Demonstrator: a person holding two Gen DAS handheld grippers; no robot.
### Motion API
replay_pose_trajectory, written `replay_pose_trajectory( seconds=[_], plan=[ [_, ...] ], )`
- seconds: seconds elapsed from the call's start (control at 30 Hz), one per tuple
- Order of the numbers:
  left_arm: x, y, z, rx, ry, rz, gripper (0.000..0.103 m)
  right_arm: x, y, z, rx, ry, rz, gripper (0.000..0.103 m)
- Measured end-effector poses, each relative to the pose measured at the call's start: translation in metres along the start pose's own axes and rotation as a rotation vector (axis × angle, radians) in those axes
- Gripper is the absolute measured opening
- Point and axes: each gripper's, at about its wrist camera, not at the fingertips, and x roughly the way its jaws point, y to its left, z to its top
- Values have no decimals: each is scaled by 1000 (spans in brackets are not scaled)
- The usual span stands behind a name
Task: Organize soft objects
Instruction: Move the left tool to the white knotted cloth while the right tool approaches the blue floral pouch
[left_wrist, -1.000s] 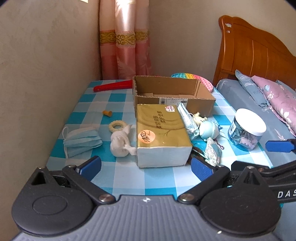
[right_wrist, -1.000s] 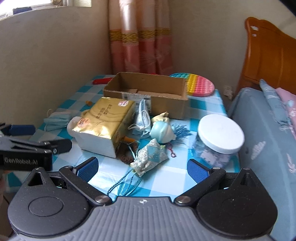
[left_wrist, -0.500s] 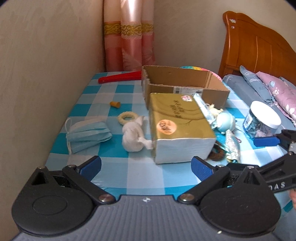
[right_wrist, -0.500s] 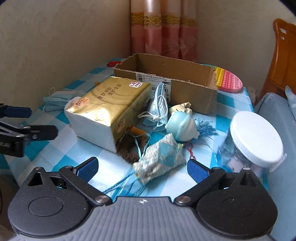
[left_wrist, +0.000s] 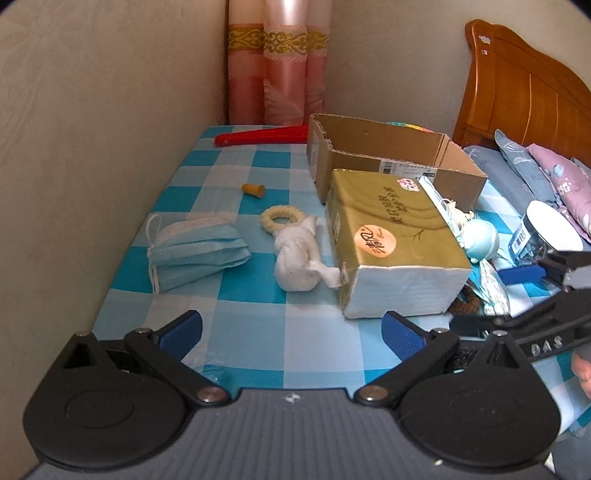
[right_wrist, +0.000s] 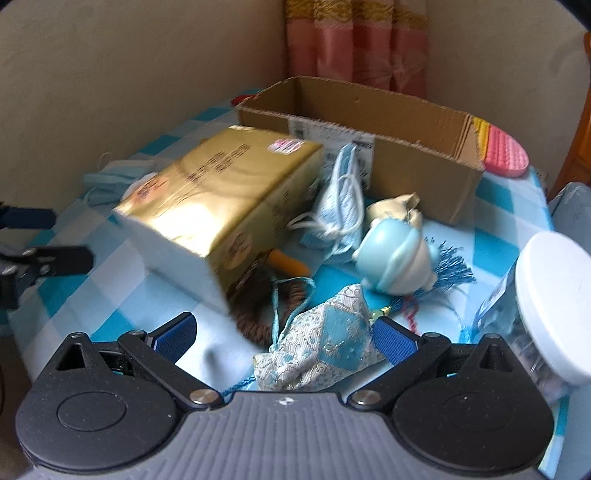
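A blue face mask (left_wrist: 197, 251) and a knotted white cloth (left_wrist: 299, 266) lie on the checked table, ahead of my open, empty left gripper (left_wrist: 291, 332). A gold tissue pack (left_wrist: 391, 236) sits beside the cloth, in front of an open cardboard box (left_wrist: 388, 158). My right gripper (right_wrist: 284, 338) is open and empty, low over a blue patterned sachet (right_wrist: 325, 343) that lies between its fingers. A brown hair tie (right_wrist: 255, 299), a second mask (right_wrist: 341, 206), a pale blue round toy (right_wrist: 397, 256) and the gold pack (right_wrist: 218, 206) lie just beyond.
A white-lidded clear jar (right_wrist: 546, 310) stands at the right edge. A red tool (left_wrist: 262, 134), a small orange piece (left_wrist: 253, 190) and a cream ring (left_wrist: 279, 219) lie at the left. A wall runs along the left; a bed (left_wrist: 546, 177) adjoins the right.
My right gripper has moved forward and down, so the sachet now lies between its fingers. My left gripper has shifted left and closer to the mask and the white cloth.
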Motion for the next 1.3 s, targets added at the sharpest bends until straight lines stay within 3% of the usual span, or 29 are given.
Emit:
replay_pose_trajectory(
  seconds=[0.2, 0.47, 0.63, 0.9, 1.03, 1.1, 1.2, 1.3],
  plan=[
    [3, 2, -2, -5, 7, -9, 102, -15, 18, -15, -27, 41, 30, 103],
    [6, 7, -4, -12, 11, -26, 102, -17, 22, -26, -38, 68, -50, 103],
    [11, 23, -5, -86, -12, -46, 102, -17, 22, -28, -34, 56, -57, 103],
    [15, 40, 5, -131, -48, 8, 101, -18, 23, -30, -26, 37, -64, 103],
    [19, 40, 10, -100, -68, 18, 92, -18, 25, -30, -16, 35, -78, 103],
    [20, 38, 11, -87, -78, 8, 75, -18, 25, -29, -15, 35, -80, 103],
    [21, 36, 14, -73, -92, -16, 62, -19, 25, -30, -15, 27, -80, 103],
    [26, 34, 18, -68, -94, -59, 57, -19, 25, -32, -16, 18, -79, 103]
  ],
)
